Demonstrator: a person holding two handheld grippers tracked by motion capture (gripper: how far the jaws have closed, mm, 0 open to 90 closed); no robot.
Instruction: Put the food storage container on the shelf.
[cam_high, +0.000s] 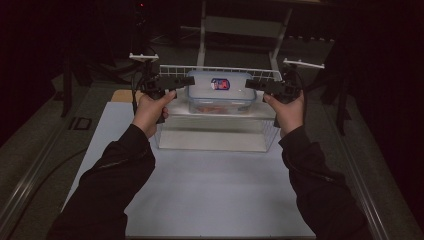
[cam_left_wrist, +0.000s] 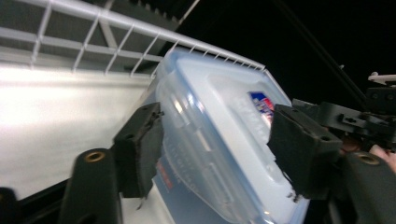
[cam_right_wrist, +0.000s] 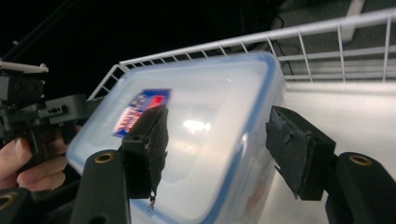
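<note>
We record one clear lidded food container (cam_high: 218, 91) with blue-red label, inside white wire basket (cam_high: 172, 69) on white table (cam_high: 210, 185), left hand-held gripper (cam_high: 190, 79) and right hand-held gripper (cam_high: 249, 83) at its ends, both jaws spread wide, container between them unclamped

Both forearms wear dark, long sleeves (cam_high: 115, 175) reaching the wrists. The left tongs (cam_high: 186, 80) and right tongs (cam_high: 253, 83) are black, each topped by a pale flat plate (cam_high: 143, 56). Their jaws carry worn black pads (cam_right_wrist: 299, 151) and brass-coloured pivot screws (cam_left_wrist: 94, 156).
</note>
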